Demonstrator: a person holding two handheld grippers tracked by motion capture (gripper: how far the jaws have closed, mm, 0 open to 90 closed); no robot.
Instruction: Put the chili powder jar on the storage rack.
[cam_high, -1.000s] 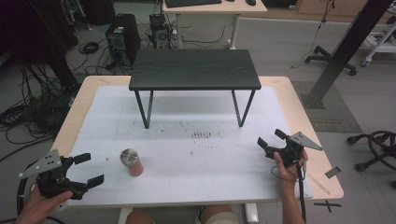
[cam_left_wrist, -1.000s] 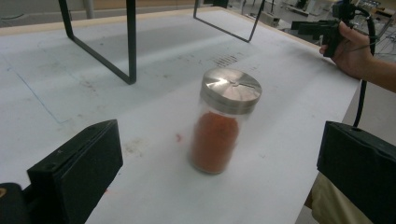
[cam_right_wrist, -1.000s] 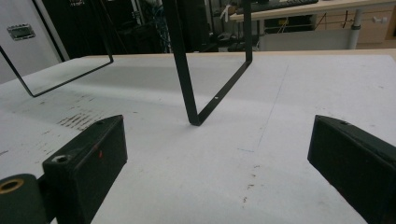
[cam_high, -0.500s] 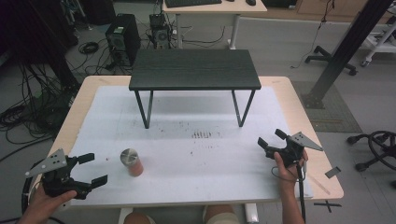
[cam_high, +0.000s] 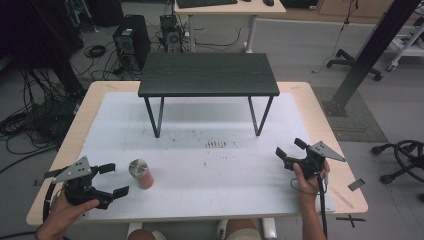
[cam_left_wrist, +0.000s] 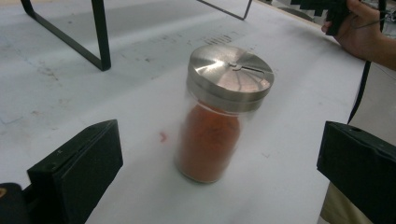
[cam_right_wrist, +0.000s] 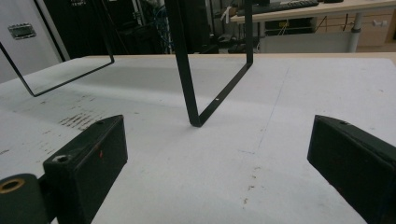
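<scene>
I've swung the left gripper (cam_high: 110, 180) round to face the spice jar (cam_high: 140, 173), fingers spread and jar now centred between them, ready to close in; right gripper (cam_high: 289, 150) idle, fingers spread.

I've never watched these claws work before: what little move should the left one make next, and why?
Probably ease the left gripper forward until the spice jar sits between its jaws. They stand wide open and aimed at the jar, which is upright on the table just ahead, untouched.
</scene>
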